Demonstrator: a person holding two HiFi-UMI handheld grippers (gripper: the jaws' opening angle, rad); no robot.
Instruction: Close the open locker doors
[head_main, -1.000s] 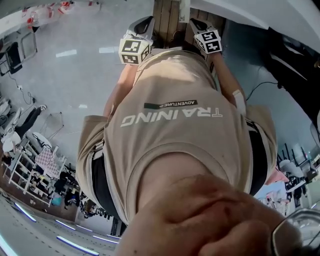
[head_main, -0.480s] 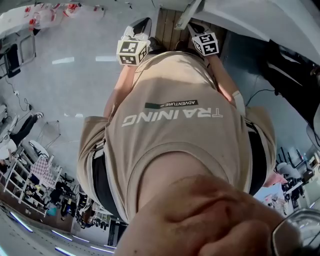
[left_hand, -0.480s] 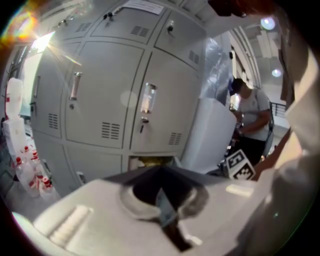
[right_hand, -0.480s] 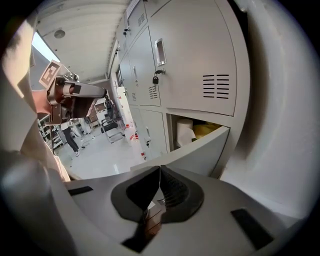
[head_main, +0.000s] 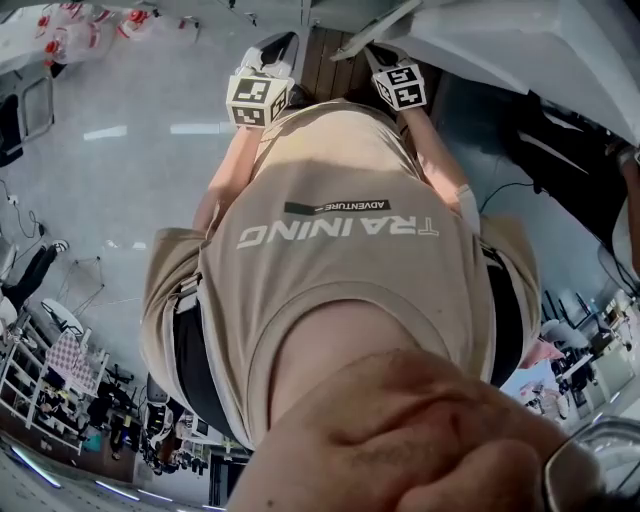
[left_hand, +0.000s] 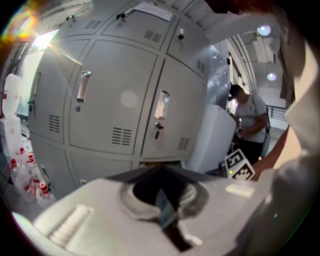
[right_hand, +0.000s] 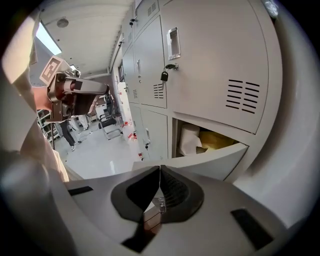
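Grey steel lockers (right_hand: 210, 65) fill the far side in both gripper views. Low on the right, the open locker door (right_hand: 212, 162) stands ajar in front of its compartment, just beyond the tips of the right gripper (right_hand: 160, 167). I cannot tell if they touch. This gripper is clenched, jaw against jaw, with nothing between. The left gripper (left_hand: 159, 169) is clenched in the same way and grasps nothing. It points at closed doors farther left.

In the head view a beige shirt (head_main: 340, 260) covers nearly everything, so the lockers are hidden there and only the marker cubes show at the far edge.

Only the right gripper view looks into the compartment, where a white bundle (right_hand: 190, 137) lies beside something yellow (right_hand: 216, 140). A padlock (right_hand: 164, 76) hangs on the door above. Only the left gripper view shows bottles with red labels (left_hand: 20, 170) at the far left and another person (left_hand: 248, 117) standing beyond the door at the right.
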